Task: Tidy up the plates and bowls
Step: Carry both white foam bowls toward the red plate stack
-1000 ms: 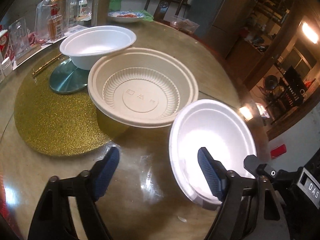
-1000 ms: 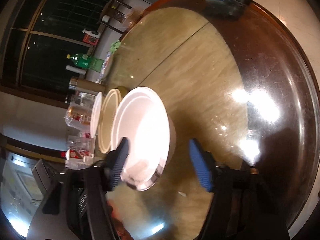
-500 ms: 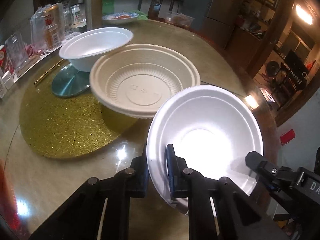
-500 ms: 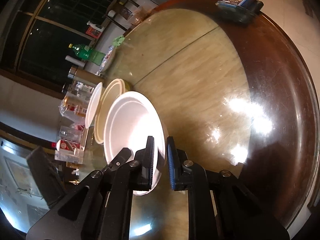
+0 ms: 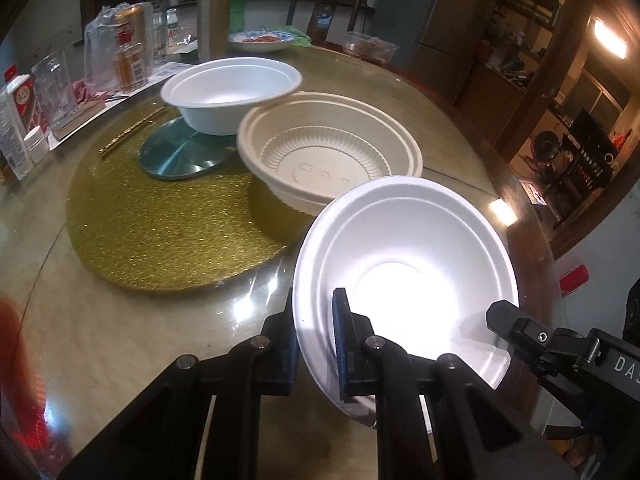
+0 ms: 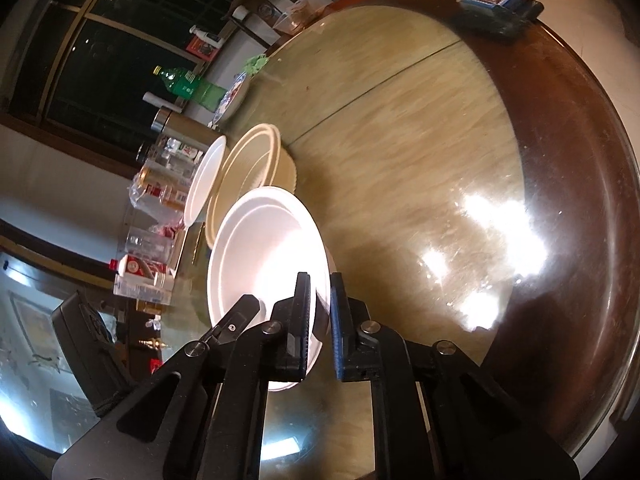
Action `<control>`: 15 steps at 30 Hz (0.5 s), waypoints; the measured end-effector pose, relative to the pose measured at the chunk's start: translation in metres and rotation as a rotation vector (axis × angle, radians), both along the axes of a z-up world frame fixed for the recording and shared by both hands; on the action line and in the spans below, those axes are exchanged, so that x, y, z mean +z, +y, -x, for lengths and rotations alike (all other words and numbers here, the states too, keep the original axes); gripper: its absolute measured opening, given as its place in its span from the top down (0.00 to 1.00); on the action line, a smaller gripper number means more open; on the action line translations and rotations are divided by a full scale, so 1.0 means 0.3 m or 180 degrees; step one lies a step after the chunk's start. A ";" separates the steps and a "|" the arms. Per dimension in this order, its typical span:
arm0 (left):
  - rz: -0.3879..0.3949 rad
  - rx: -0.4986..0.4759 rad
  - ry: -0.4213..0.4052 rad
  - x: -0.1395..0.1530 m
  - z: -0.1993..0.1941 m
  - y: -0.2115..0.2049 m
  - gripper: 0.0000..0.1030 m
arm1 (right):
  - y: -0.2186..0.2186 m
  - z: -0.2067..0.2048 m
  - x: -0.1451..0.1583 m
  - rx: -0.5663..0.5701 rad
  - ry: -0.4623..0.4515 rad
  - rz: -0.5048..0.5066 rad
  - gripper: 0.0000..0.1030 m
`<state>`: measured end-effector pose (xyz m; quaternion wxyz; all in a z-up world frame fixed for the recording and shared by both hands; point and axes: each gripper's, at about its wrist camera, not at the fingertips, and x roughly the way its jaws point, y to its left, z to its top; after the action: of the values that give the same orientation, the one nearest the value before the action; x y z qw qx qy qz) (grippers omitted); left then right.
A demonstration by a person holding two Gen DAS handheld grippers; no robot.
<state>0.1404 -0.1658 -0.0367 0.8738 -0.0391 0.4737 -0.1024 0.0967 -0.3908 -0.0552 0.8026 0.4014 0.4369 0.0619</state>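
Both grippers angle downward, the left gripper [image 5: 316, 332] and right gripper [image 6: 320, 316] each clamped on opposite rims of a white foam bowl [image 5: 404, 272], just beside the beige bowl [image 5: 332, 152].

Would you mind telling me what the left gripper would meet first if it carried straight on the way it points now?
Probably the beige ribbed bowl. The left gripper, clamped on the near white bowl, points along that bowl toward it; depth is hard to judge in this fisheye view.
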 end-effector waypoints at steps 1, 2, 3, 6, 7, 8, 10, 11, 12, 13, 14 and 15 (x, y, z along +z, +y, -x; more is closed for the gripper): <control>0.0002 0.0011 -0.0017 0.005 0.005 0.009 0.88 | 0.009 0.003 0.005 0.0016 -0.0009 0.0012 0.92; 0.0006 0.0021 -0.0030 0.011 0.010 0.017 0.88 | 0.016 0.007 0.009 0.0033 -0.0019 0.0019 0.93; 0.0014 0.0028 -0.0041 0.016 0.014 0.025 0.88 | 0.023 0.009 0.013 0.0049 -0.0029 0.0026 0.93; 0.0033 0.0058 -0.0075 0.033 0.029 0.054 0.88 | 0.045 0.017 0.024 0.0093 -0.0056 0.0051 0.93; 0.0037 0.0065 -0.0089 0.036 0.034 0.060 0.88 | 0.054 0.020 0.028 0.0106 -0.0062 0.0064 0.93; 0.0037 0.0073 -0.0104 0.041 0.039 0.066 0.88 | 0.062 0.022 0.032 0.0118 -0.0070 0.0078 0.93; 0.0049 0.0096 -0.0128 0.050 0.049 0.087 0.88 | 0.083 0.026 0.040 0.0151 -0.0083 0.0093 0.93; 0.0051 0.0105 -0.0135 0.053 0.052 0.095 0.88 | 0.093 0.027 0.045 0.0166 -0.0089 0.0103 0.93; 0.0053 0.0115 -0.0145 0.056 0.058 0.104 0.88 | 0.105 0.028 0.051 0.0187 -0.0097 0.0126 0.93; 0.0054 0.0131 -0.0159 0.060 0.063 0.114 0.88 | 0.114 0.030 0.055 0.0200 -0.0105 0.0140 0.93; 0.0053 0.0146 -0.0168 0.062 0.067 0.123 0.88 | 0.125 0.032 0.061 0.0222 -0.0117 0.0153 0.93; 0.0051 0.0160 -0.0173 0.064 0.072 0.131 0.88 | 0.137 0.031 0.067 0.0241 -0.0126 0.0166 0.93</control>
<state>0.1189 -0.1264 -0.0176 0.8883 -0.0552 0.4479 -0.0852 0.0873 -0.3498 -0.0352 0.8183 0.3622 0.4373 0.0887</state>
